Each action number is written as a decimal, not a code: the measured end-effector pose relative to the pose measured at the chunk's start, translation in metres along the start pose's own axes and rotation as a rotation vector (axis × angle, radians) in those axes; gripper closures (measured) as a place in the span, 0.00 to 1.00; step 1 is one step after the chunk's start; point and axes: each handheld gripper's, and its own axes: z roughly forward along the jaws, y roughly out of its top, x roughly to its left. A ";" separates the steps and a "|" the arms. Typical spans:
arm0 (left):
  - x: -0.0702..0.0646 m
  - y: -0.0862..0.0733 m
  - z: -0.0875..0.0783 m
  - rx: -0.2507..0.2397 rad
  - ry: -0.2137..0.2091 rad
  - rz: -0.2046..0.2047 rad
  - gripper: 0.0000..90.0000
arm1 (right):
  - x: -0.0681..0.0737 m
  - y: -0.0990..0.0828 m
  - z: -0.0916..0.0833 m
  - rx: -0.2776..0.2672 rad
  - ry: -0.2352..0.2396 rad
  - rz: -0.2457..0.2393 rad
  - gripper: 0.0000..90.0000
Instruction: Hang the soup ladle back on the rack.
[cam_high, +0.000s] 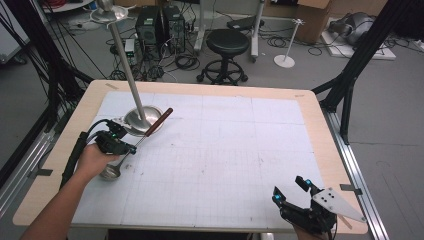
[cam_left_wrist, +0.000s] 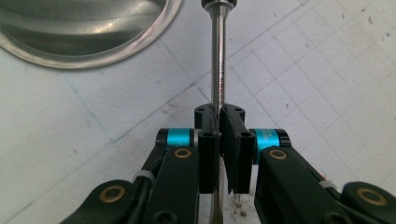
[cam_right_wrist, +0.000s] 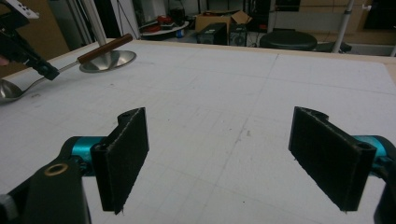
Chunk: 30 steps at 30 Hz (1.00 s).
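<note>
The ladle (cam_high: 131, 149) is a long steel piece with a shallow polished bowl at one end, a thin round shaft, and a dark reddish-brown wooden grip at the other. It lies on the left part of my counter (cam_high: 310, 107), bowl toward me and just beside my left hand (cam_high: 92, 160), grip pointing away and to the right, its end resting over the rim of the round steel stand base (cam_high: 142, 119). A tall steel pole (cam_high: 122, 60) rises from that base, leaning toward the far left.

My left tool (cam_high: 131, 148) is clamped on the ladle's thin shaft, between the bowl and the wooden grip. In the left gripper view the two black pads (cam_left_wrist: 209, 140) press the shaft from either side with nothing but the metal between them, and the shaft runs straight on ahead, past the curved rim of the base at the upper left.

Right of the ladle the white gridded mat (cam_high: 225, 160) lies bare across the middle and far side, out to the pale wooden border of the counter.

My right tool (cam_high: 290, 189) sits at the near right corner, well apart from the ladle, its jaws spread wide with nothing between them. In the right gripper view the mat stretches bare ahead of it, the ladle far off at the upper left.
</note>
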 end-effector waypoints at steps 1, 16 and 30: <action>-0.002 0.000 -0.004 -0.017 -0.004 0.010 0.94 | 0.000 0.000 0.000 0.000 0.000 0.001 0.21; -0.043 -0.020 -0.049 -0.294 -0.018 0.034 0.94 | 0.011 0.005 0.009 -0.015 0.051 0.024 0.21; -0.097 -0.043 -0.073 -0.495 -0.039 0.045 0.94 | 0.037 0.022 0.041 0.007 0.151 -0.008 0.21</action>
